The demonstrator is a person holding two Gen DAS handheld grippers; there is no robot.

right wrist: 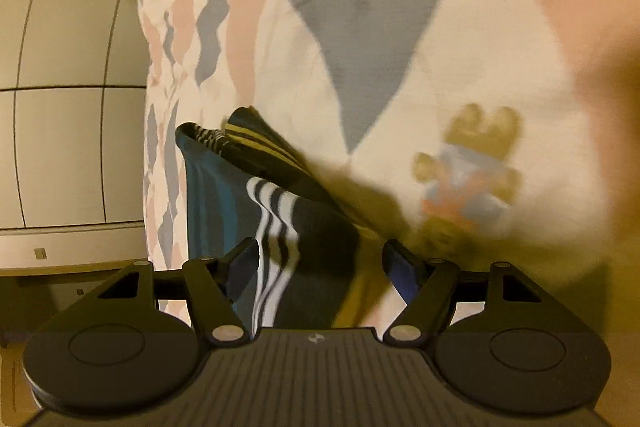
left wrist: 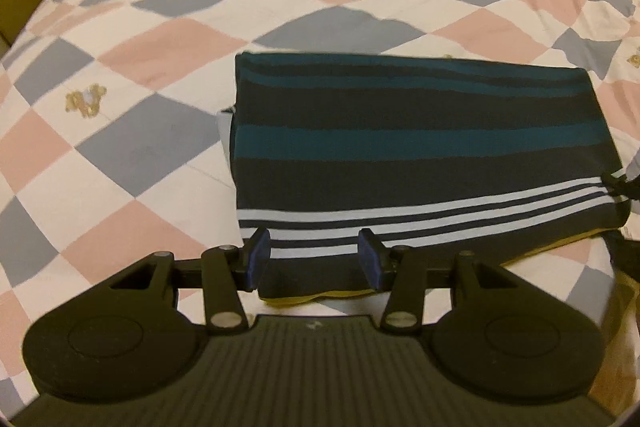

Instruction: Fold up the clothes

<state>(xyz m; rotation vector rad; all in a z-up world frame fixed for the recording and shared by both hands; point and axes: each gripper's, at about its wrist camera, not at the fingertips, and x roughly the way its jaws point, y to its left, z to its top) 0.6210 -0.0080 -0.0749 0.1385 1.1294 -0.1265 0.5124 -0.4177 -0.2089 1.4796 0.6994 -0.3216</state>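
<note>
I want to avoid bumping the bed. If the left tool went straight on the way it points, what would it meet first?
Most likely the folded striped garment: its near edge already lies between the left tool's open blue pads, with the checked quilt beneath. Depth is unclear.

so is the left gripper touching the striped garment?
Cannot tell. In the left wrist view the striped garment lies between the left gripper pads, but pad contact isn't plain.
</note>
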